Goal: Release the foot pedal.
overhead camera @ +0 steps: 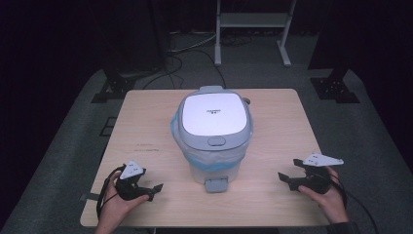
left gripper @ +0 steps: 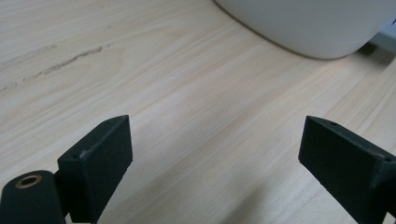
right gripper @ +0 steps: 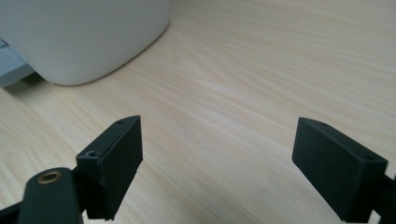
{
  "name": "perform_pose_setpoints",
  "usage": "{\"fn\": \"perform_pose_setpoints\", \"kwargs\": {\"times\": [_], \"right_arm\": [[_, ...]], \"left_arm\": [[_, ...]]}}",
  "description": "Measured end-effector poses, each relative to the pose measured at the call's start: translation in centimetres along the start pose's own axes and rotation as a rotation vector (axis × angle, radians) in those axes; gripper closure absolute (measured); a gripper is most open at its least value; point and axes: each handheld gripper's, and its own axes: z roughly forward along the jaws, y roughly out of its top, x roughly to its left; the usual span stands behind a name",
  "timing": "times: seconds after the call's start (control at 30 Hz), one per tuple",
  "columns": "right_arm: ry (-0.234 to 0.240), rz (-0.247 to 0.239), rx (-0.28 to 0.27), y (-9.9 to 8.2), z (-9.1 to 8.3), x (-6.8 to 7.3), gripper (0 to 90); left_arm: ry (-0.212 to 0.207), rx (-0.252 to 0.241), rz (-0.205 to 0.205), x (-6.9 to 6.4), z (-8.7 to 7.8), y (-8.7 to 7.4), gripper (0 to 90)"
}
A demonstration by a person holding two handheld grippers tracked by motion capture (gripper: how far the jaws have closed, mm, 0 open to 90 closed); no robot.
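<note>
Black jaws are seen wide apart at the bottom of the left gripper view, with nothing but bare wood grain between them; the left gripper (left gripper: 215, 158) is held empty just above the wooden table (left gripper: 163, 93). Ahead of it and to the upper right, the rounded white base of a pedal bin (left gripper: 303, 28) is seen, well clear of the fingers (left gripper: 100, 163). The same is shown from the other side: the right gripper (right gripper: 217, 163) is also spread wide and empty, and the bin's base is placed ahead at the upper left, apart from its fingers (right gripper: 116, 158).

From the high view, the bin (overhead camera: 214, 141) is found standing upright at the middle of the table, its white lid (overhead camera: 213, 114) shut within a grey rim, a blue liner showing beneath it and a grey foot pedal (overhead camera: 216, 184) pointing toward the person. Each gripper is held in a hand near the table's front edge, the left (overhead camera: 151, 190) to the bin's left and the right (overhead camera: 287, 179) to its right, both aimed inward at its base and neither touching it.
</note>
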Motion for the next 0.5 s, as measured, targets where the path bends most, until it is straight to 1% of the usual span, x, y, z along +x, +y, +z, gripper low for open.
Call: {"fn": "perform_pose_setpoints", "kwargs": {"times": [0.07, 0.2, 0.3, 0.33, 0.47, 0.5], "right_arm": [[-0.007, 0.005, 0.013, -0.5, 0.3, 0.1, 14.7], [-0.017, -0.001, 0.034, -1.1, 0.8, 0.3, 13.7], [-0.045, -0.026, 0.046, -1.5, 1.1, 0.5, 13.1], [-0.05, -0.026, 0.056, -1.6, 1.2, 0.6, 13.1], [-0.051, -0.019, 0.065, -2.0, 1.4, 0.5, 13.1], [-0.048, -0.018, 0.07, -2.1, 1.5, 0.5, 13.1]], "left_arm": [[0.003, 0.009, 0.002, 0.2, 0.2, -0.2, 8.8], [0.005, 0.026, 0.008, 0.4, 0.5, -0.5, 8.8], [0.012, 0.042, 0.013, 0.4, 0.7, -0.7, 8.8], [0.009, 0.044, 0.016, 0.4, 0.7, -0.7, 8.7], [0.004, 0.064, 0.022, 0.5, 1.2, -1.1, 8.8], [0.005, 0.06, 0.027, 0.5, 1.3, -1.1, 8.1]]}}
